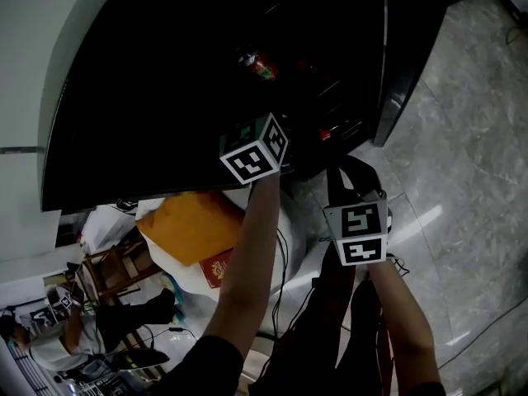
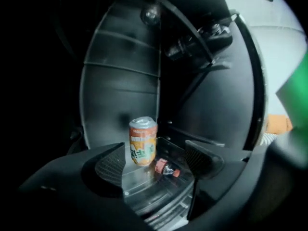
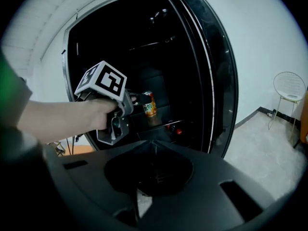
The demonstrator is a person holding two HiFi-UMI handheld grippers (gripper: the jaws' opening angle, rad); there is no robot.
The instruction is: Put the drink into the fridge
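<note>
An orange drink can (image 2: 143,141) stands upright on a glass shelf (image 2: 144,186) inside the dark fridge. My left gripper (image 2: 156,160) points at it with its jaws spread wide. Neither of its pads (image 2: 111,165) touches the can, and nothing is held. In the right gripper view the left gripper (image 3: 136,99) reaches into the fridge just left of the can (image 3: 149,104). My right gripper (image 3: 153,141) stays outside the fridge, its jaws meeting at the tip with nothing between them. In the head view both marker cubes show, left (image 1: 256,149) and right (image 1: 357,232).
A small bottle with a red cap (image 2: 166,168) lies on the shelf right of the can. The open black fridge door (image 3: 214,81) stands at the right. An orange bag (image 1: 191,225), a red box (image 1: 217,268), cables and a seated person (image 1: 58,337) are behind me; a white chair (image 3: 290,88) stands far right.
</note>
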